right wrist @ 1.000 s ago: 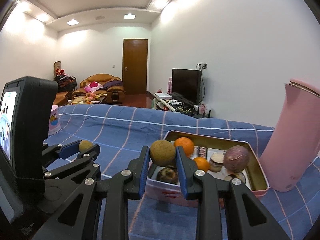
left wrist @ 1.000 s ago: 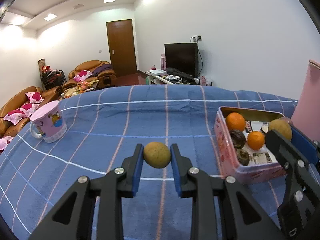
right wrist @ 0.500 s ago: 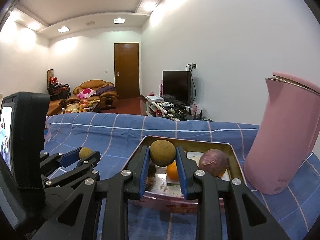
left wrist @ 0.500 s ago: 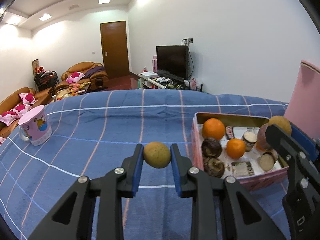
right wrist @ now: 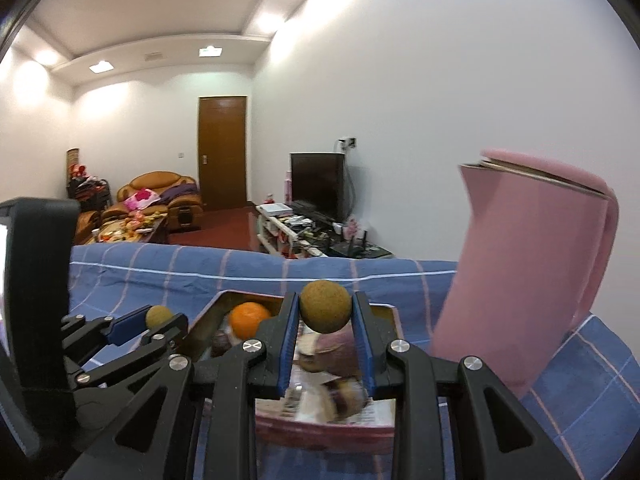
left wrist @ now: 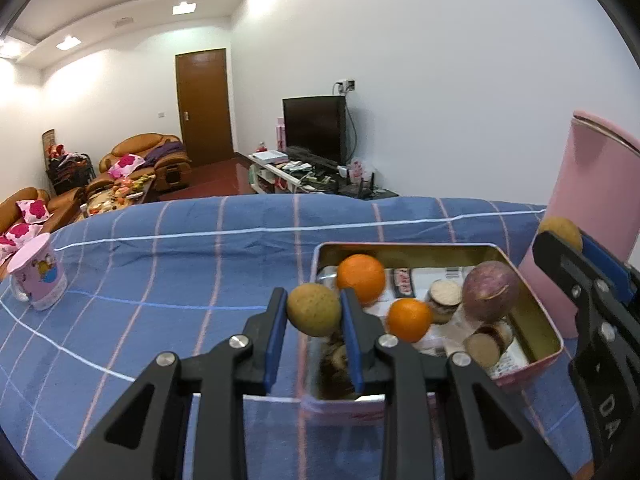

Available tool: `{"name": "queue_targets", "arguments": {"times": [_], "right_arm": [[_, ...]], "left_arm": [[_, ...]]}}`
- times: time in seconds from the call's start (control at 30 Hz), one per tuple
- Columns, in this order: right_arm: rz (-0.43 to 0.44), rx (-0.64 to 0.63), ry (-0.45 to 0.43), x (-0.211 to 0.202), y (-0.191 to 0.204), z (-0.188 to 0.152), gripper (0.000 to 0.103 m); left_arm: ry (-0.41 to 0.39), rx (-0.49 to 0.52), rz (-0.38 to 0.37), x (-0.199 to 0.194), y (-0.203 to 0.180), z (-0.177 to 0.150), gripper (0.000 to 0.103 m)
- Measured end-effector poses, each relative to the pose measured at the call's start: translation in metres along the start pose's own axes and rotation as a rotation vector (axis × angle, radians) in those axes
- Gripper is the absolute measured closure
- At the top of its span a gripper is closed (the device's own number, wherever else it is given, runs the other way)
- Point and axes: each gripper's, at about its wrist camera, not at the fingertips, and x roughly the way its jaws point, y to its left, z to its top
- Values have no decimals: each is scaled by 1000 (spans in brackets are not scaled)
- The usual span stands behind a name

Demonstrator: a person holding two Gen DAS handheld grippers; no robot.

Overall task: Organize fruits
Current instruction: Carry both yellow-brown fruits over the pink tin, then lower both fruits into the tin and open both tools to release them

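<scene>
Left gripper (left wrist: 314,312): clamped on a longan (left wrist: 313,309), tin (left wrist: 554,338) just beyond the fingers. Right gripper (right wrist: 325,312): clamped on a second longan (right wrist: 325,306), above the tin. Oranges (left wrist: 361,278) and other fruit were already inside; both longans awaited release.

We saw the open tin (left wrist: 544,322) crowded with two oranges (left wrist: 361,277), a purple fruit (left wrist: 490,291) and cut pieces, with little bare floor between them. The tall pink jug (right wrist: 532,268) stood close at its right side. Left of the tin, the blue cloth (left wrist: 160,264) lay open as far as the mug (left wrist: 38,272).
</scene>
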Motion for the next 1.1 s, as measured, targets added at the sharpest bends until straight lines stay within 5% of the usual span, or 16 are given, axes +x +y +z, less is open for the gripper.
{"name": "queue_targets", "arguments": {"times": [0.6,1.1], "right_arm": [[-132,13,-2,25,-33,11,75],[-92,-9,105,67,-31,8,74]], "left_arm": [[25,4,-73,32,-37,20,74],[84,-14,-75,59,-31,24,74]]}}
